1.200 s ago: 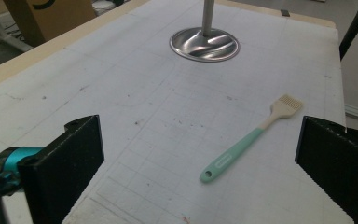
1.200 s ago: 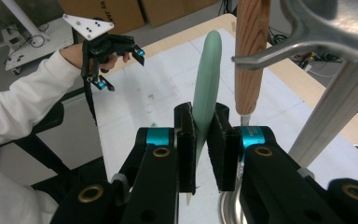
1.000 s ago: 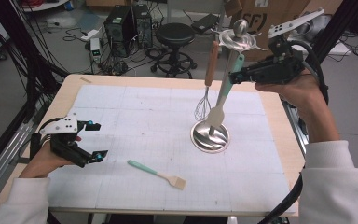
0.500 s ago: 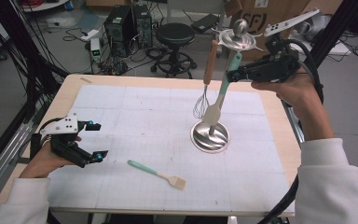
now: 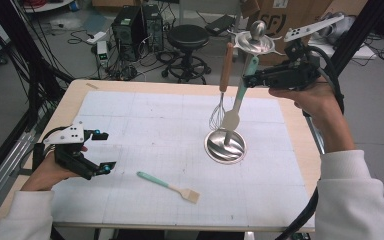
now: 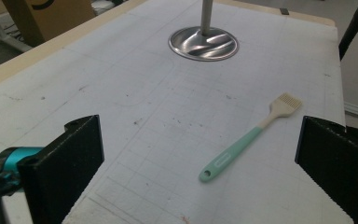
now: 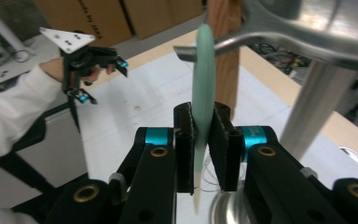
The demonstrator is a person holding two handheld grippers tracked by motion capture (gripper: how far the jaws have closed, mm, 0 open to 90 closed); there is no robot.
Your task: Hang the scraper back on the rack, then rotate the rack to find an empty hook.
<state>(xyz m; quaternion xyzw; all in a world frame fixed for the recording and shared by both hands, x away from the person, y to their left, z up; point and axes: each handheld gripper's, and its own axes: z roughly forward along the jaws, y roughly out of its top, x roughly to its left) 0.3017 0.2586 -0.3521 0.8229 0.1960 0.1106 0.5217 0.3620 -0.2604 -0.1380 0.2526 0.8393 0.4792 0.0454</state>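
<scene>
Your right hand-held gripper [image 5: 248,80] is up at the utensil stand [image 5: 225,146], jaws clamped on the mint-green handle of a spatula [image 5: 237,97]. In the right gripper view the spatula [image 7: 202,88] runs upright between the pads, with its top end at one of the stand's hook arms [image 7: 261,28]. The spatula blade hangs above the stand's round steel base, near the whisk [image 5: 221,95] with the wooden handle, which hangs from the same rack.

Your left hand-held gripper [image 5: 100,152] rests low at the near left of the tabletop [image 5: 130,95], jaws wide apart with nothing between them. The mint-handled pastry brush [image 6: 249,137] lies flat on the white mat, ahead of those open jaws and untouched.
</scene>
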